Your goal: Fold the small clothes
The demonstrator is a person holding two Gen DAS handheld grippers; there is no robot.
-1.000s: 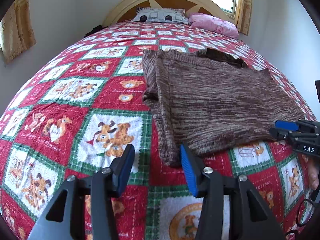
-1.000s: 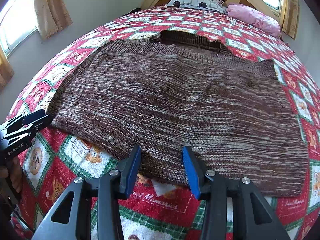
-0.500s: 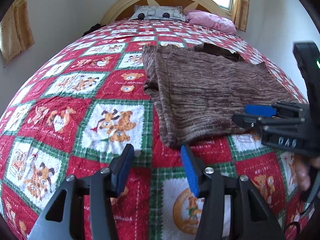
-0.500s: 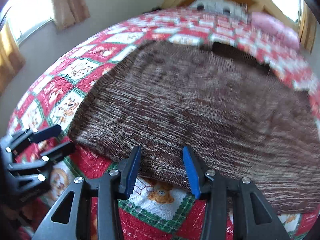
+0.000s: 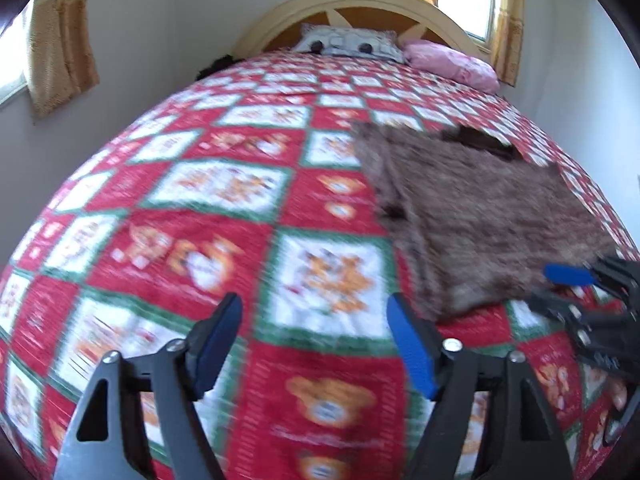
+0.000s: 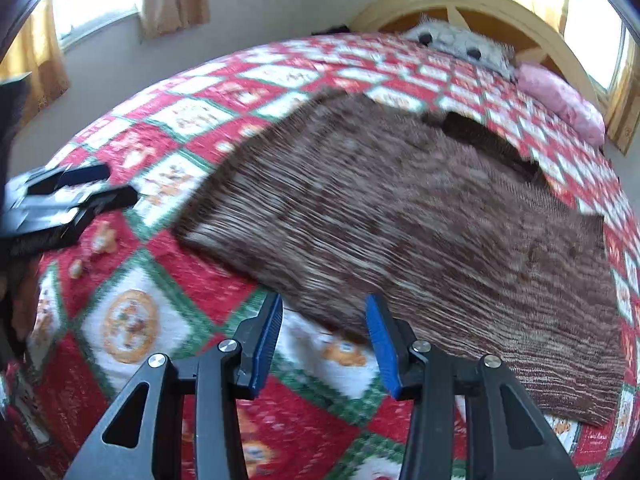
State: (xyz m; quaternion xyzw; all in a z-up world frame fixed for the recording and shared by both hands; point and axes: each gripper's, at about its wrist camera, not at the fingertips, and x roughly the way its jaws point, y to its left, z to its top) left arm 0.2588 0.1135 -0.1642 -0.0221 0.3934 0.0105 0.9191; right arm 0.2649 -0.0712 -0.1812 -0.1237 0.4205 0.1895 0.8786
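Note:
A brown knitted sweater (image 6: pixel 400 216) lies flat on the quilted bed, its dark neck opening (image 6: pixel 488 140) toward the headboard. In the left wrist view it (image 5: pixel 480 216) lies at the right. My left gripper (image 5: pixel 316 332) is open and empty, over bare quilt to the left of the sweater's near left corner. My right gripper (image 6: pixel 324 320) is open and empty, just at the sweater's near hem. Each gripper shows in the other's view: the right one (image 5: pixel 576 284) at the right edge, the left one (image 6: pixel 76 188) at the left edge.
The bed carries a red, green and white teddy-bear quilt (image 5: pixel 200 240). A grey patterned pillow (image 5: pixel 348 40) and a pink pillow (image 5: pixel 452 62) lie against the yellow headboard (image 5: pixel 360 0). Walls and curtained windows stand close around the bed.
Both grippers have swung left; the sweater has shifted right in both views. The left gripper's jaws have opened wider. Both views are motion-blurred now.

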